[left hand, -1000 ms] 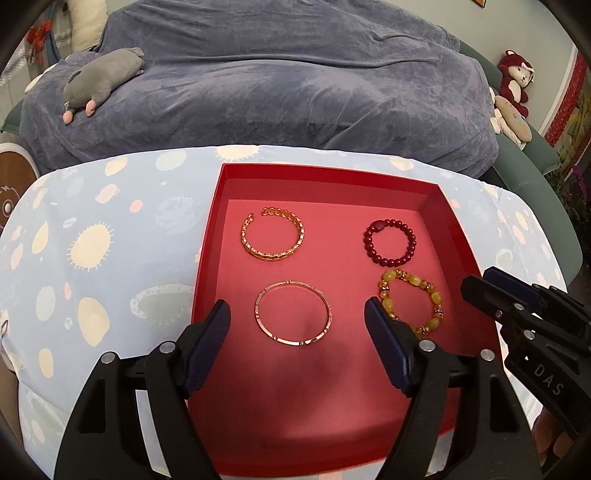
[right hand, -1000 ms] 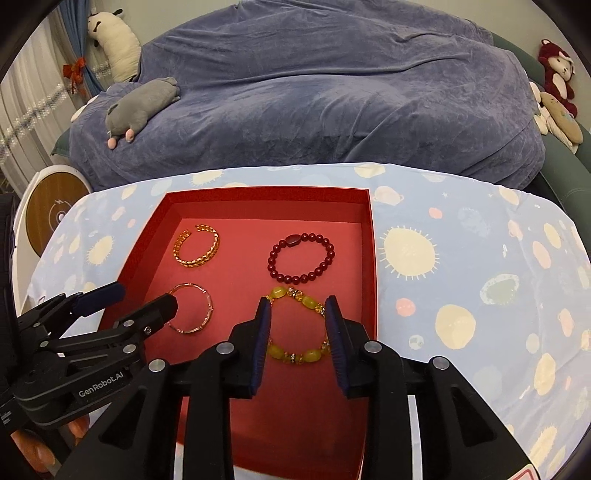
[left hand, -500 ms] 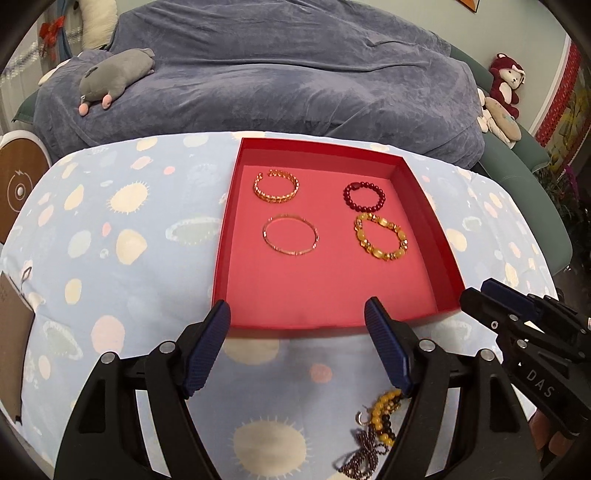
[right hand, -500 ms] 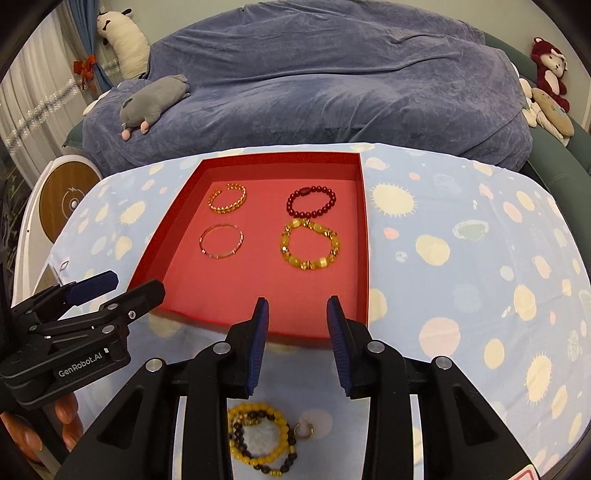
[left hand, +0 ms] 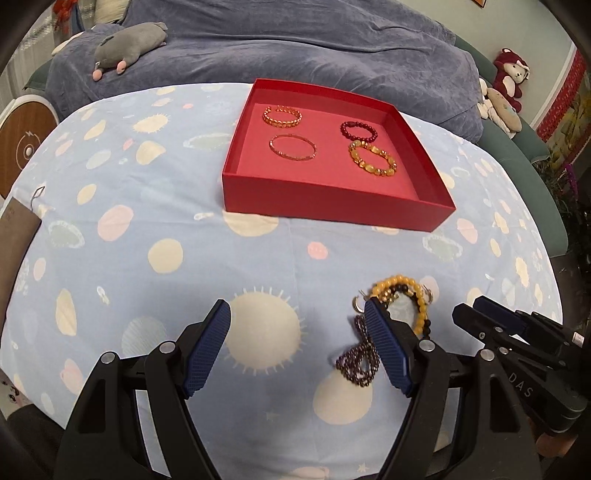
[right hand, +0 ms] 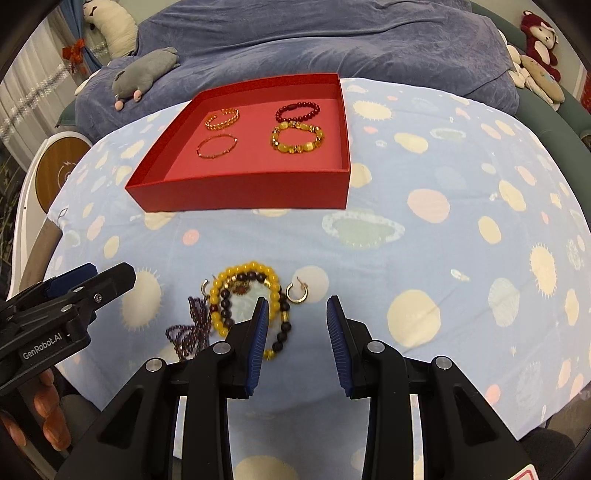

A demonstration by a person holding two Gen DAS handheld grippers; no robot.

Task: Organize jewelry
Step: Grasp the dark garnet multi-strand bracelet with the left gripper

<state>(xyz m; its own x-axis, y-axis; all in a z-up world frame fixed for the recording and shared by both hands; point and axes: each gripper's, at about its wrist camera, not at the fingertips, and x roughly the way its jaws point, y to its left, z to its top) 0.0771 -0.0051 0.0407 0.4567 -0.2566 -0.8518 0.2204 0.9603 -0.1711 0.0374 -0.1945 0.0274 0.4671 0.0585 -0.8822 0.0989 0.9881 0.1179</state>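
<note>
A red tray [left hand: 332, 212] [right hand: 240, 192] sits at the far side of the table and holds several bracelets: a gold link one [left hand: 282, 115], a thin gold bangle [left hand: 293, 146], a dark red beaded one [left hand: 358, 131] and a yellow beaded one [left hand: 373, 160] [right hand: 296, 139]. A loose pile lies near me: a yellow bead bracelet [right hand: 243, 291] [left hand: 402, 291], a dark bead bracelet [right hand: 282, 325], a purple bead strand [right hand: 188, 332] [left hand: 360, 362] and gold hoop earrings [right hand: 297, 293]. My left gripper [left hand: 299, 339] is open and empty, left of the pile. My right gripper [right hand: 295, 325] is open and empty, just over the pile's right edge.
The table has a pale blue cloth with planet prints [left hand: 147, 206]. A blue-covered sofa [right hand: 314, 40] with a grey plush toy [left hand: 125, 44] stands behind it. More plush toys [right hand: 539, 33] are at the far right. A round wooden-topped object [right hand: 59, 166] stands at the left.
Both grippers have pulled back from over the tray toward me. The loose jewelry pile has come into view. The right gripper's jaws have opened wider.
</note>
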